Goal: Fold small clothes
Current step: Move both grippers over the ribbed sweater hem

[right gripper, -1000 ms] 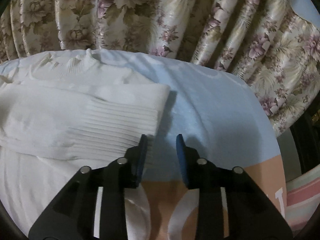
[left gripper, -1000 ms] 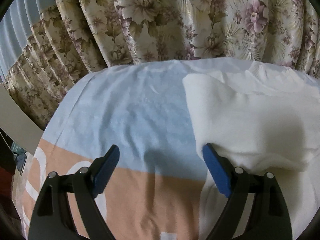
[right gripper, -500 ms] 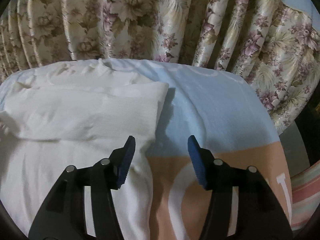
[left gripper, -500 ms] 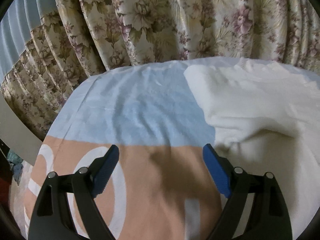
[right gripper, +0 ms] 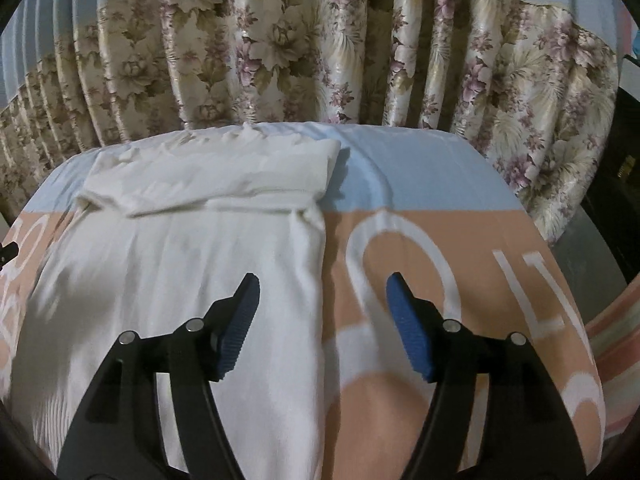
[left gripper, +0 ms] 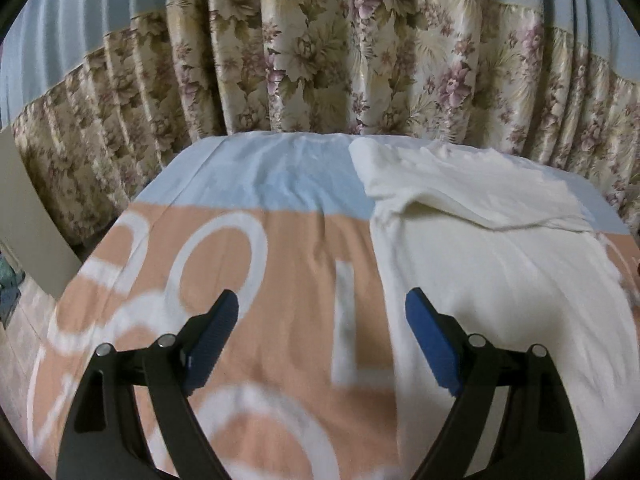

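A cream white garment (left gripper: 500,280) lies flat on the table, its sleeves folded across the far part as a band (left gripper: 460,184). It also shows in the right wrist view (right gripper: 180,272), with the folded band (right gripper: 224,176) at the far end. My left gripper (left gripper: 322,312) is open and empty, held above the garment's left edge, its right finger over the cloth. My right gripper (right gripper: 322,292) is open and empty, above the garment's right edge, its left finger over the cloth.
The table is covered by a peach and light blue cloth (left gripper: 248,272) with large white letters, also in the right wrist view (right gripper: 440,240). Floral curtains (left gripper: 320,60) hang close behind the far edge. A grey board (left gripper: 28,216) stands at the left.
Both grippers have pulled back toward the near side and risen, away from the folded sleeves. The right gripper has opened wide, letting go of the ribbed sleeve cuff.
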{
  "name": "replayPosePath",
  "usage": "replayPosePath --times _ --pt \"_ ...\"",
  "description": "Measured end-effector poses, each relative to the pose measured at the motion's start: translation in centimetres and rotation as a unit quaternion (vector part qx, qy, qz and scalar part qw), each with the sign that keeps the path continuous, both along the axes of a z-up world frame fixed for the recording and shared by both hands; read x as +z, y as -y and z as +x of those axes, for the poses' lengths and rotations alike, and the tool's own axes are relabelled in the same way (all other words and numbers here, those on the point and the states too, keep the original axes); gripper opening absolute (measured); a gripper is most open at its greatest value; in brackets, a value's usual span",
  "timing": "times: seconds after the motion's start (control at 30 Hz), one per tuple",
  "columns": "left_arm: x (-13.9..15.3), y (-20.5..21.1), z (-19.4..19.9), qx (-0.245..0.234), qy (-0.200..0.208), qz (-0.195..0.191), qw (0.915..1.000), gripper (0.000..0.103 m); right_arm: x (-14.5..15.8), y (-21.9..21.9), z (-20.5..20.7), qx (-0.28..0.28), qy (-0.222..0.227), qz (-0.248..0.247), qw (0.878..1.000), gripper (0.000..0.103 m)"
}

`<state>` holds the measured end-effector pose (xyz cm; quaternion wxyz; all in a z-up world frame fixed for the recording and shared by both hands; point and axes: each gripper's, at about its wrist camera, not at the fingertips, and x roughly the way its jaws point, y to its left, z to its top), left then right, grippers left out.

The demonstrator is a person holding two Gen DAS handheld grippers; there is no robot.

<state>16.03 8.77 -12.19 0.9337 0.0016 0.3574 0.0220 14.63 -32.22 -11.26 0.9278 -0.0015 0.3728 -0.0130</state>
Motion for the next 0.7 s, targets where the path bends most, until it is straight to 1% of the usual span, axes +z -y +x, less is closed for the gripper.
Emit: replayPosePath --times 0.07,0.27,0.37,0.47,0.57,0.7 --pt "-0.1 0.2 -2.9 0.006 0.001 -0.007 1.0 0.086 -0.2 -0.5 -1.9 0.007 0.0 -0.006 1.0 0.068" --pt "-1.5 1.1 -8.3 0.001 -0.022 -0.015 0.9996 0.086 -1.1 -1.3 -6.2 0.008 -0.012 -0.002 1.0 0.072" --pt "-2.0 1.4 -9.8 -0.002 -0.031 -0.017 0.9994 0.086 -1.6 -1.5 -7.6 -0.003 -0.028 0.0 1.0 0.073" --pt "-2.4 1.8 -10.9 -0.008 -0.04 -0.022 0.9989 0.086 -1.7 -1.6 -8.6 -0.01 -0.032 0.009 0.999 0.075" --pt "-2.6 2.0 -11.3 -0.011 -0.045 -0.028 0.9985 0.086 -1.6 -1.7 -9.0 -0.011 -0.033 0.013 0.999 0.078" --pt "-2.7 2.5 -11.3 -0.014 -0.05 -0.029 0.9982 0.086 -1.6 -1.9 -9.1 -0.008 -0.037 0.013 0.999 0.079"
